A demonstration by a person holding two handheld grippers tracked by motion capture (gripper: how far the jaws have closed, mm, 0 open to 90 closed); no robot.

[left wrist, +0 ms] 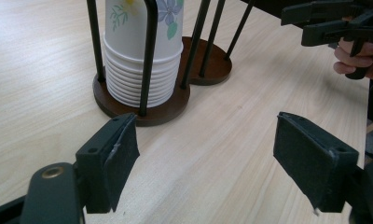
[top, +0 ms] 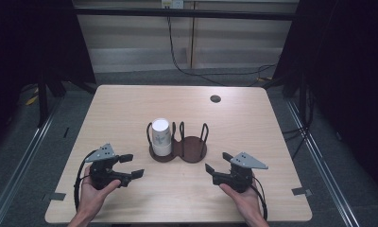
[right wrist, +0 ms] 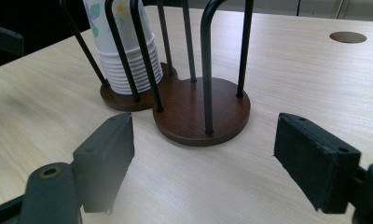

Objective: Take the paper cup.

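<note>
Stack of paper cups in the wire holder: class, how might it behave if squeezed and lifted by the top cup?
The stack of paper cups looks thin-walled, so a hard squeeze would probably dent it. Nested loosely, the top cup may lift off alone. The holder rods should stop tipping.

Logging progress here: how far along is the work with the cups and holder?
Barely begun. The stack of paper cups sits in the cup holder's left bay; its right bay is empty. Left gripper and right gripper are open, holding nothing. All handling remains.
</note>
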